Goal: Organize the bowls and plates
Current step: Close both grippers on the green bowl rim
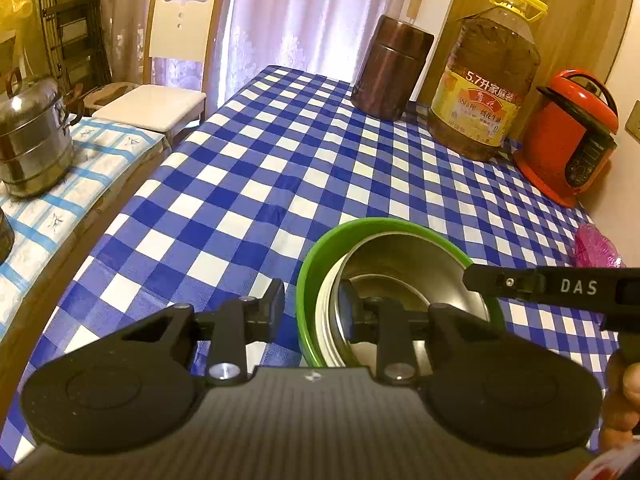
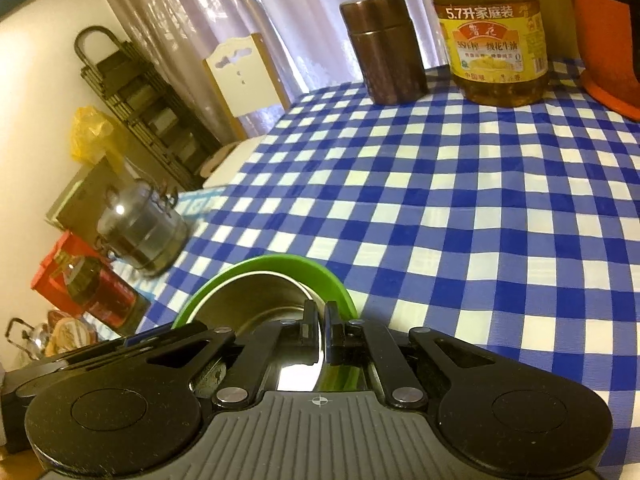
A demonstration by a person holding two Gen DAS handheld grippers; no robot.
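The table (image 1: 280, 168) with its blue and white checked cloth carries everything, and the middle of it is free. At its far edge stand a big oil bottle (image 1: 484, 76), an orange cooker (image 1: 568, 136) and a brown canister (image 1: 390, 68), well apart from the work.

Near the front edge sits the green bowl (image 1: 308, 280), and the steel bowl (image 1: 400, 264) lies inside it, tilted, with its rim leaning against the green wall on 1 side.

The left gripper (image 1: 312, 308) stands over the near left wall of the pair: 1 of its fingers (image 1: 276, 296) is outside the green bowl and the other is inside, so it seems to pinch both walls together. The right gripper (image 2: 320, 324) has its fingers (image 2: 310, 320) pressed almost together on the thin rim of the steel bowl at the opposite side.

I judge that the step is to seat the steel bowl properly in the green one. To do it well, the left side should hold the green bowl steady while the right lowers the steel rim slowly until it is level. A quick release may let the steel bowl slide and ring, so it is better to open only when it rests flat.
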